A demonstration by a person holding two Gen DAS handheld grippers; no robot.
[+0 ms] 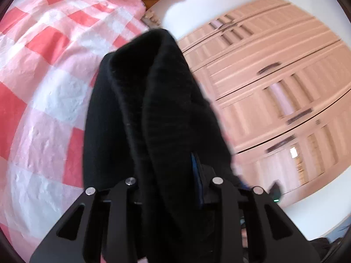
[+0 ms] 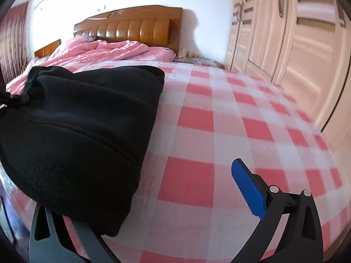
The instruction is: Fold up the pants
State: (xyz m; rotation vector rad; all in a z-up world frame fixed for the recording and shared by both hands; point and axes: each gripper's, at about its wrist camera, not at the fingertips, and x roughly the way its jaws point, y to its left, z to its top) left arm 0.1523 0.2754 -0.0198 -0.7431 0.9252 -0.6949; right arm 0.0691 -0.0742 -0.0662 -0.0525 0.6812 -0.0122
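In the right wrist view, the pants are found in the left half of the frame, lying on the bed, over the left finger of the right gripper. The headboard is set behind, at upper centre, and the wardrobe at the right. In the left wrist view, the pants are draped at centre between the fingers of the left gripper, with the bed at the left and the wardrobe at the right.

Pink checked bedsheet, wooden headboard, rumpled pink quilt, beige wardrobe doors
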